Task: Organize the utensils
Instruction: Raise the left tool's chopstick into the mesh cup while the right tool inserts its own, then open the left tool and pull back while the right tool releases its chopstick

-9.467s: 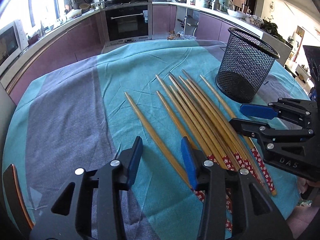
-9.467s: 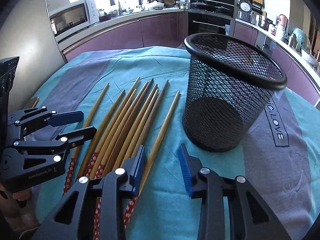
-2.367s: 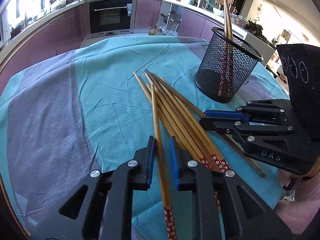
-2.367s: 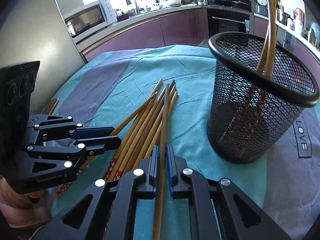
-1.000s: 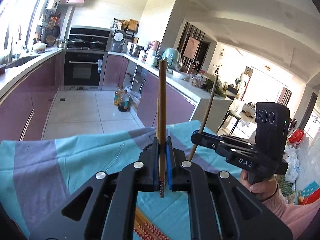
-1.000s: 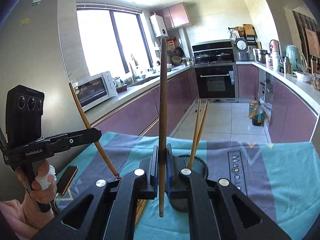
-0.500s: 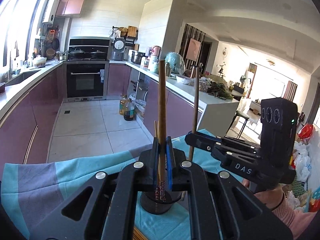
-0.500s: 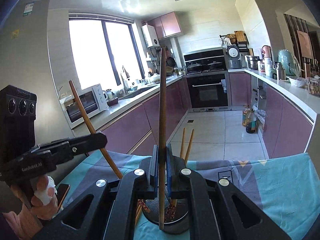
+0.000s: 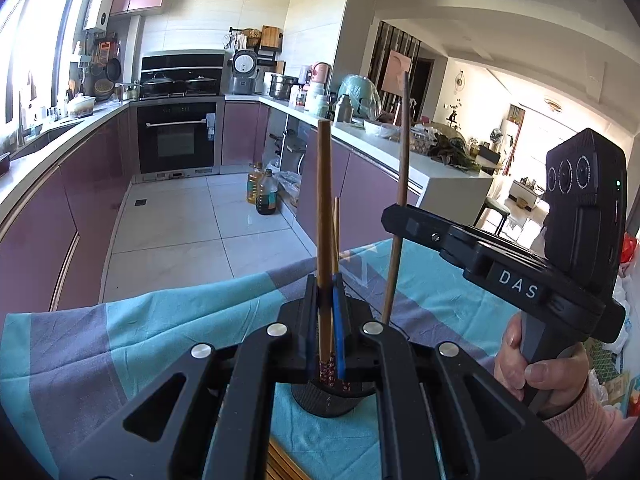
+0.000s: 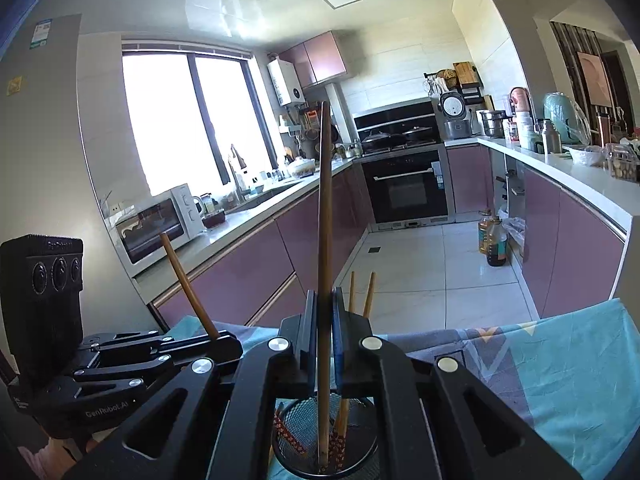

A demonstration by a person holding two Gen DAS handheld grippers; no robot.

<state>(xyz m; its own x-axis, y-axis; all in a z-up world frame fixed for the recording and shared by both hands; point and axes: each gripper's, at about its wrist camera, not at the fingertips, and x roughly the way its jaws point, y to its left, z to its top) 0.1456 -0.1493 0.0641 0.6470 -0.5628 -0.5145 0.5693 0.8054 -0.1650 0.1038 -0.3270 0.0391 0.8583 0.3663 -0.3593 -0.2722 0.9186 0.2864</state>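
My left gripper (image 9: 326,308) is shut on a light bamboo chopstick (image 9: 323,208) held upright, its red patterned end just over the black mesh cup (image 9: 316,404). My right gripper (image 10: 324,320) is shut on a darker chopstick (image 10: 325,208), also upright, whose lower end reaches down inside the mesh cup (image 10: 370,456). Two chopsticks (image 10: 370,292) stand in the cup beyond the right gripper's fingers. In the left wrist view the right gripper (image 9: 394,220) is at the right with its dark chopstick (image 9: 404,148). The left gripper (image 10: 224,344) shows at the lower left of the right wrist view.
The cup stands on a teal and grey tablecloth (image 9: 160,316). More chopsticks (image 9: 280,460) lie on the cloth under the left gripper. A person's hand (image 9: 536,368) in a pink sleeve grips the right tool. Purple kitchen cabinets (image 10: 248,272) and a tiled floor lie beyond.
Both grippers have moved over the mesh cup with their chopsticks upright. The cup now sits right under both pairs of fingers, and the right chopstick's lower end has gone down into it.
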